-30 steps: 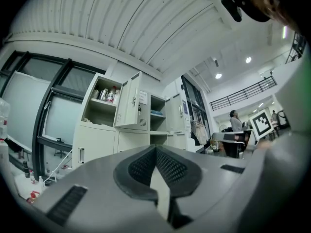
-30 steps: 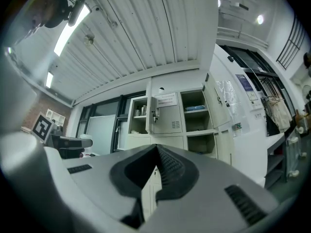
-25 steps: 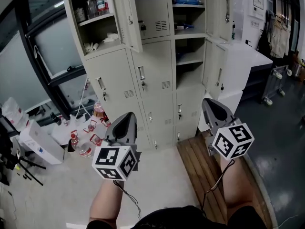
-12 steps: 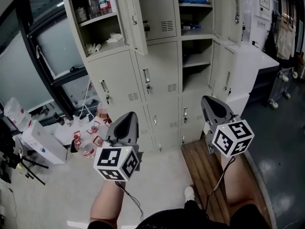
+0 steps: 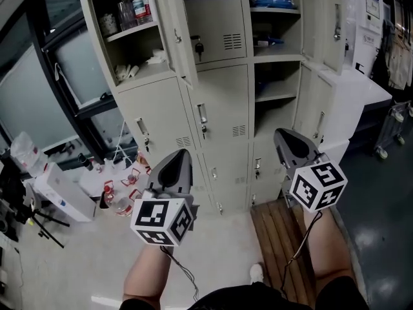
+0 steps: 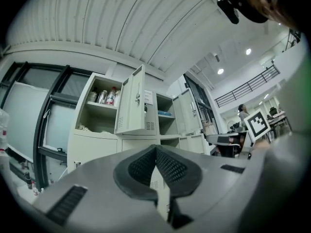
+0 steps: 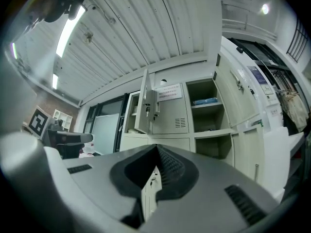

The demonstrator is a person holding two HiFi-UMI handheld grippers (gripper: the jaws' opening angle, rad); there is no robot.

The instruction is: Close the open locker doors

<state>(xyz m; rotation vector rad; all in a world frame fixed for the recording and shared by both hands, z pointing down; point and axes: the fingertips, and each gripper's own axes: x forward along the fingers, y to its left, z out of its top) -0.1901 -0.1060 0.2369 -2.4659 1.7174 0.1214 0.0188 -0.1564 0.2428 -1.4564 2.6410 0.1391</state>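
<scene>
Floor clutter [image 5: 113, 196] beside the lockers [image 5: 222, 95] shows only in the head view; the gripper views add the ribbed ceiling [image 6: 121, 23]. Both forearms reach forward, left gripper [image 5: 175, 163] and right gripper [image 5: 288, 142] clenched on nothing, apart from the lockers. The top-left door [image 5: 173, 28] hangs open beside shelved bottles [image 5: 132, 5]; the right-column doors [image 5: 332, 18] stand open too.

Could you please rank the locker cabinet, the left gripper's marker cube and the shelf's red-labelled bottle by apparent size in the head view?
1. locker cabinet
2. marker cube, which looks bigger because it is near the camera
3. red-labelled bottle
</scene>
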